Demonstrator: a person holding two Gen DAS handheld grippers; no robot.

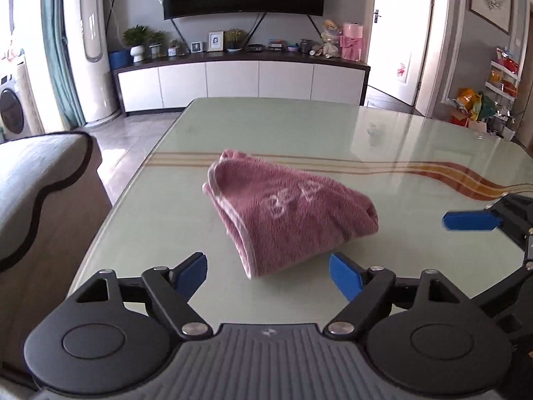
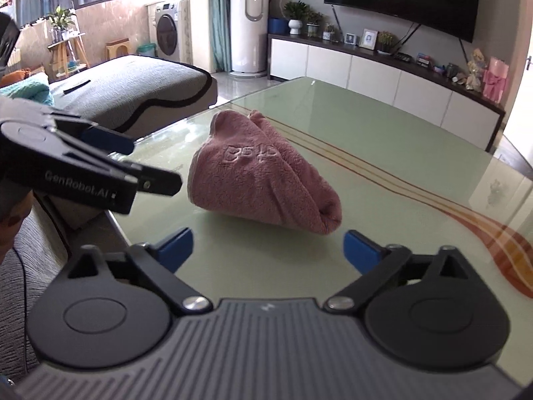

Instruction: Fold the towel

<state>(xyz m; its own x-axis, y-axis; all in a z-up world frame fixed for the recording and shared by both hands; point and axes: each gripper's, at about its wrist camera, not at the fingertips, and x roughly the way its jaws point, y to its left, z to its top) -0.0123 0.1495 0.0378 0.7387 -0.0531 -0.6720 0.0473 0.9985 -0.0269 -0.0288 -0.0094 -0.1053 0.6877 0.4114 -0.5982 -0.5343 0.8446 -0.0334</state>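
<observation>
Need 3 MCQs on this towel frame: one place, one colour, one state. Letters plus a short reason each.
1. Where does the towel lie?
A. on the glass table
B. on the sofa
C. on the floor

2. What colour is the towel?
A. white
B. pink
C. green

3. How do the left tool and right tool stand?
A. both shut on the towel
B. one shut on a towel corner, one open
C. both open, nothing between the fingers

Answers:
1 A: the folded bundle rests on the pale green glass top, near its striped band.
2 B: the pile is dusty pink with a paler edge trim, in both wrist views.
3 C: in each view the blue fingers stand wide apart, clear of the cloth, with bare table between them.
</observation>
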